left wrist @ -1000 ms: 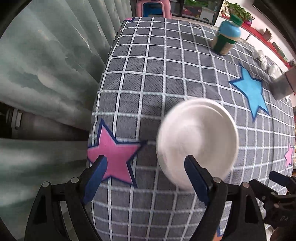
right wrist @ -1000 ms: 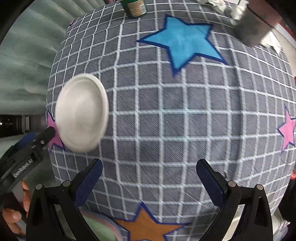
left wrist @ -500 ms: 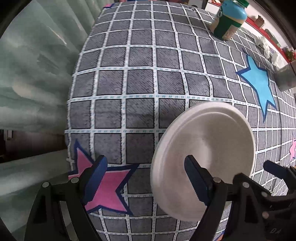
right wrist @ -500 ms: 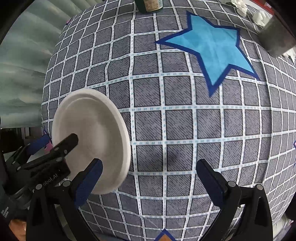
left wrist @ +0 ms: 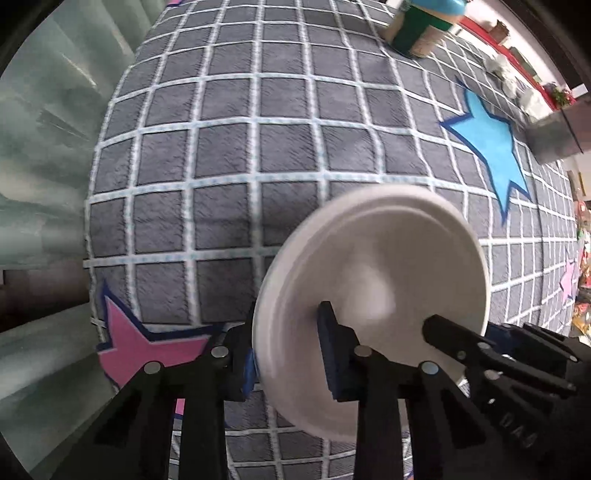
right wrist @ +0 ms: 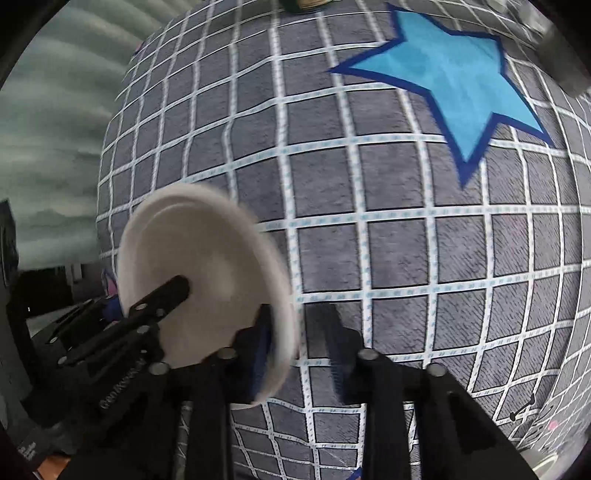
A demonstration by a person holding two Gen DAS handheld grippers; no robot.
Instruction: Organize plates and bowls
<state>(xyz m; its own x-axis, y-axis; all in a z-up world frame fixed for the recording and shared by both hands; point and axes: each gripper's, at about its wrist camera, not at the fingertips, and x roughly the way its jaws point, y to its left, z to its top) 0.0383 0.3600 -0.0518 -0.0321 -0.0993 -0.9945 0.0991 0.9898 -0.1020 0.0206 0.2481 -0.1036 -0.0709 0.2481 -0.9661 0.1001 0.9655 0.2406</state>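
Observation:
A white round plate (left wrist: 373, 273) is tilted up above the grey checked tablecloth (left wrist: 229, 155). My left gripper (left wrist: 286, 354) straddles its near-left rim with one finger on each face, the jaws partly closed around it. My right gripper (right wrist: 301, 350) straddles the plate's (right wrist: 207, 266) right rim in the right wrist view, jaws narrowed around the edge. Each gripper's fingers show in the other's view, lying across the plate. The plate is motion-blurred.
A green jar with a blue lid (left wrist: 417, 29) stands at the far side. A grey metal container (left wrist: 554, 136) sits at the far right. Blue (right wrist: 443, 85) and pink (left wrist: 147, 347) stars are printed on the cloth. The table's left edge drops to a green curtain.
Both grippers have narrowed from wide open and moved in around the plate's rim. The plate has come nearer and more upright in both views.

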